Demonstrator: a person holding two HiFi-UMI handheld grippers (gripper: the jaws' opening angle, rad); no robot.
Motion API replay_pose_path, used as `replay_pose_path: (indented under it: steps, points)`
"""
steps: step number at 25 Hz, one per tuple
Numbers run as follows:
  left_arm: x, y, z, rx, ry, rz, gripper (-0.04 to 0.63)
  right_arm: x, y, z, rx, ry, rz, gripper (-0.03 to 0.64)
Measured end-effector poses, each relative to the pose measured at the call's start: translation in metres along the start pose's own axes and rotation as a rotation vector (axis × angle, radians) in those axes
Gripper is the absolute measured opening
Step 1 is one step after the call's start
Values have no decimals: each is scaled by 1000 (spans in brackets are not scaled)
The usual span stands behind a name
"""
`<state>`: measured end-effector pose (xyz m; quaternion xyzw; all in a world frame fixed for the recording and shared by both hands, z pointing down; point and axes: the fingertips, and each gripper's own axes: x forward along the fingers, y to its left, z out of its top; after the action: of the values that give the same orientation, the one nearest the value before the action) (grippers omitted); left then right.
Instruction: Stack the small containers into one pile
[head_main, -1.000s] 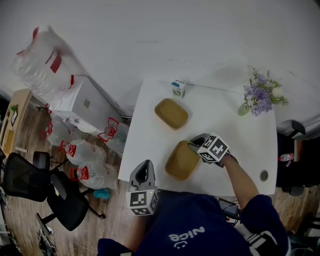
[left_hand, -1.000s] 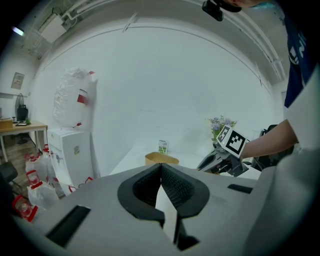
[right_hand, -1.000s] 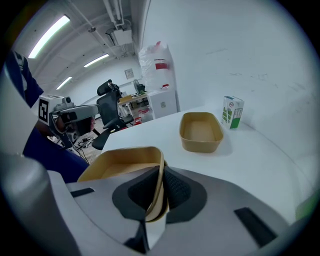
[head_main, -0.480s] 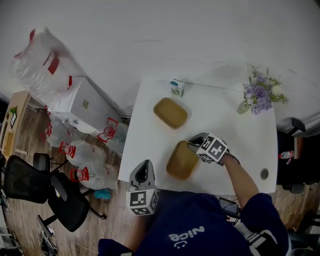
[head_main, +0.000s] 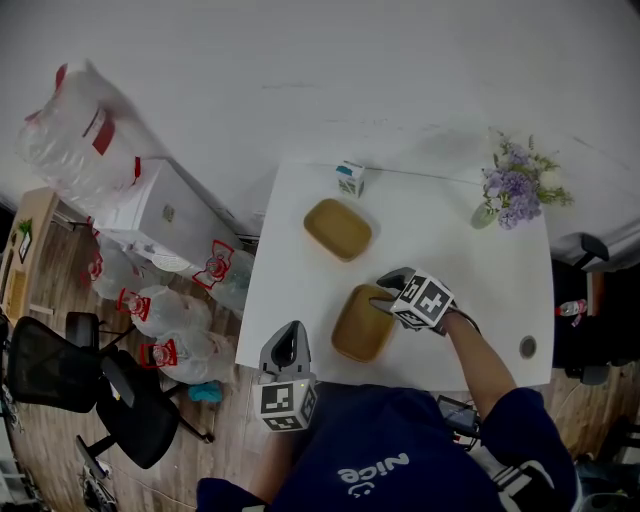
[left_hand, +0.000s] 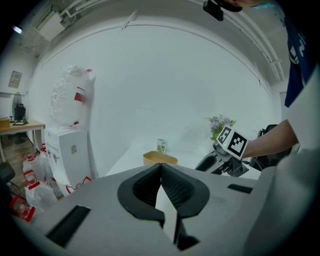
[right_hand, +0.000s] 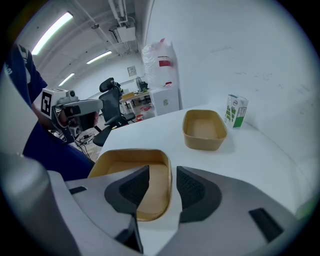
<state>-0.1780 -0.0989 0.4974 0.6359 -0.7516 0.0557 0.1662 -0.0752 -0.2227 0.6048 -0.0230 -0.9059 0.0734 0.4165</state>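
Note:
Two shallow tan containers lie apart on the white table (head_main: 470, 290). The far container (head_main: 338, 229) (right_hand: 203, 129) (left_hand: 160, 159) sits near the back. The near container (head_main: 362, 322) (right_hand: 127, 167) lies by the front edge. My right gripper (head_main: 383, 291) (right_hand: 162, 172) points down at the near container's right rim; its jaws have just been opening and now stand apart with the rim between them, the pads clear of it. My left gripper (head_main: 285, 348) (left_hand: 161, 167) hovers off the table's front left corner, shut with nothing in it.
A small green-and-white carton (head_main: 350, 178) (right_hand: 236, 110) stands at the back edge. A vase of purple flowers (head_main: 515, 190) is at the back right. Left of the table are a white cabinet (head_main: 175, 215), bagged goods (head_main: 165, 310) and office chairs (head_main: 60, 365).
The right gripper's fingers look a little more spread at the near container's rim. Both grippers and both containers keep their places.

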Motion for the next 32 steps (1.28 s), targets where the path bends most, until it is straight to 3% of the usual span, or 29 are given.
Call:
replay_pose_path:
  steps: [4, 8, 13, 17, 24, 32]
  points:
    - [1, -2, 0, 1, 2, -12, 18, -12, -3, 12, 11, -70, -57, 167]
    - [5, -7, 3, -22, -2, -51, 18, -34, -10, 29, 52, -190, -170, 166]
    - [18, -10, 6, -79, 15, -92, 20, -63, -22, 39, 147, -316, -333, 166]
    - [37, -13, 12, -102, 36, -162, 25, -79, -24, 47, 227, -390, -387, 166]
    - [59, -20, 27, -82, 28, -226, 34, -76, -61, 58, 411, -414, -451, 166]
    - [68, -17, 19, -90, 47, -241, 34, -35, -113, 87, 385, -290, -426, 166]
